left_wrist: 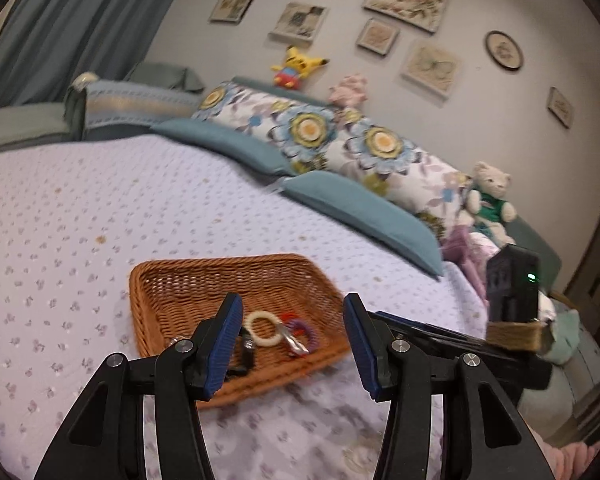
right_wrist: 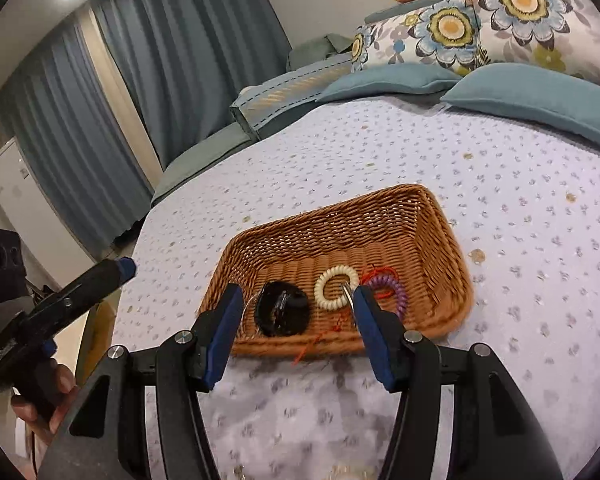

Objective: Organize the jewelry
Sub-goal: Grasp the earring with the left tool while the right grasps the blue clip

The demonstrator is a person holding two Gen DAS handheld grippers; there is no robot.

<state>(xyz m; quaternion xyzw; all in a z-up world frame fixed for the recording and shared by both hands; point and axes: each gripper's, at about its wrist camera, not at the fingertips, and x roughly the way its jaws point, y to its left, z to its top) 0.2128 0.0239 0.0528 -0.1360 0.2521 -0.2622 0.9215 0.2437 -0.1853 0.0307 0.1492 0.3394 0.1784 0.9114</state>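
A brown wicker basket (left_wrist: 172, 280) (right_wrist: 428, 240) lies on the bed. In it are a cream spiral ring (left_wrist: 262, 328) (right_wrist: 336, 286), a purple coil band (left_wrist: 304, 330) (right_wrist: 396, 290), a red cord (right_wrist: 376, 274), a small metal piece (left_wrist: 294, 342) and a dark bracelet (right_wrist: 282, 308). My left gripper (left_wrist: 292, 344) is open above the basket's near edge, holding nothing. My right gripper (right_wrist: 298, 330) is open over the basket's near rim, holding nothing. The left gripper also shows at the left of the right wrist view (right_wrist: 100, 276).
The basket sits on a pale floral bedspread (left_wrist: 80, 220) (right_wrist: 520, 200). Teal and flowered pillows (left_wrist: 340, 140) (right_wrist: 500, 20) and plush toys (left_wrist: 490, 196) line the headboard. Blue curtains (right_wrist: 160, 60) hang beyond the bed. The right gripper's body (left_wrist: 512, 292) is close at the right.
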